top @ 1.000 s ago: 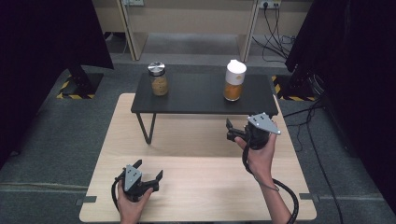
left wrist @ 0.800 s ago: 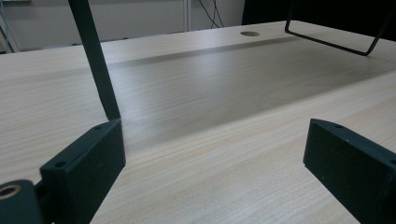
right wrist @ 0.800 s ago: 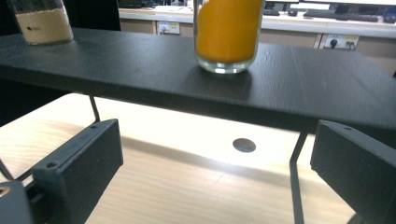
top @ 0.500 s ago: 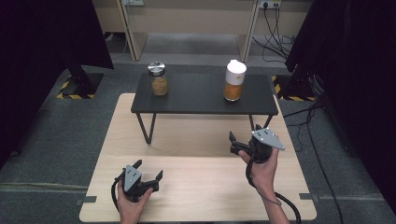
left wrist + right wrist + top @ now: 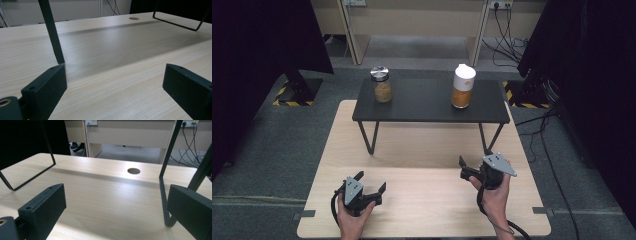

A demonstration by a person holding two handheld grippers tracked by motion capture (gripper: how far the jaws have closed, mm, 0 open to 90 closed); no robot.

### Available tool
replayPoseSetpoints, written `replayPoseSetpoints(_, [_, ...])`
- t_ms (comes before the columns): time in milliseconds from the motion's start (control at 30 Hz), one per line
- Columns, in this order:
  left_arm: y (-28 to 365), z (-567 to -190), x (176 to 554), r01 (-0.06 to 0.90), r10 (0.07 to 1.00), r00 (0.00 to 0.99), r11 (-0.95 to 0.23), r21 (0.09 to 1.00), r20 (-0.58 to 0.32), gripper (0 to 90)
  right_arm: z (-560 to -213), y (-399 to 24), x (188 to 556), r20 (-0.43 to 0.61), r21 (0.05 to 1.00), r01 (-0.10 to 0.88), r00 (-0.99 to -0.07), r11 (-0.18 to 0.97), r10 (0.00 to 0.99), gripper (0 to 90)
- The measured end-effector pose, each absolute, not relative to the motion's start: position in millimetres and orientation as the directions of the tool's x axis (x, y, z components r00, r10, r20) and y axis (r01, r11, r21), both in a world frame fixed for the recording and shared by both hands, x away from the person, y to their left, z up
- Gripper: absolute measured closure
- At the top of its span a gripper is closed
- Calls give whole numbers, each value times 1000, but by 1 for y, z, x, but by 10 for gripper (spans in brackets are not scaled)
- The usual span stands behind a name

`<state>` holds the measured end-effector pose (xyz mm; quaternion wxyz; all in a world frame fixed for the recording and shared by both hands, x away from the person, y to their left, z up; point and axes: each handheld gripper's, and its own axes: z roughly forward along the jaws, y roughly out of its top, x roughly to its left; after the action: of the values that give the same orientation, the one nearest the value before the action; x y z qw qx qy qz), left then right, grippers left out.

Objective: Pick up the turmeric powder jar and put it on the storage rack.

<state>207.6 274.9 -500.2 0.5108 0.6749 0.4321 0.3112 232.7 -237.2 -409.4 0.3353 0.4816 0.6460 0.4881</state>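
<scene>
On the wooden table [image 5: 422, 150] stands a low black shelf [image 5: 427, 102] on wire legs. A glass jar with a silver lid [image 5: 382, 85] rests on the shelf's left part, and a white-capped bottle of orange contents [image 5: 463, 86] on its right. My left gripper [image 5: 371, 182] lies low at the table's near left, open and holding nothing [image 5: 115, 82]. My right gripper [image 5: 473, 164] is at the near right, just in front of the shelf's right leg [image 5: 163, 177], and is also open with nothing between its fingers [image 5: 116, 205].
A round cable hole [image 5: 133, 171] is cut into the tabletop under the shelf. The shelf's left wire leg [image 5: 53, 35] stands close ahead of the left gripper. Dark curtains, cabinets and cables [image 5: 512, 30] surround the table on the grey floor.
My right gripper has come down and back toward the person, from near the shelf's front edge to low over the table. The left gripper has stayed put.
</scene>
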Motion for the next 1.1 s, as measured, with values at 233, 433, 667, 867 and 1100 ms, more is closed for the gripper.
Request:
replayPoseSetpoints(233, [275, -500, 208, 266, 902, 432, -103, 958, -23, 42, -424, -242, 226, 51, 944, 324, -320, 59, 946, 30])
replayPoseSetpoints(433, [275, -501, 207, 265, 902, 430, -101, 959, -24, 42, -439, -247, 219, 65, 932, 359, -313, 55, 947, 31])
replayPoseSetpoints(667, [274, -501, 207, 262, 904, 428, -101, 960, -22, 42, -454, -254, 212, 74, 915, 401, -297, 54, 952, 31])
replayPoseSetpoints(867, [274, -501, 206, 261, 904, 427, -104, 960, -19, 42, -467, -263, 207, 76, 898, 437, -278, 56, 957, 32])
replayPoseSetpoints(1100, [273, -501, 206, 259, 904, 426, -102, 960, -19, 42, -471, -267, 202, 77, 890, 452, -272, 57, 959, 32])
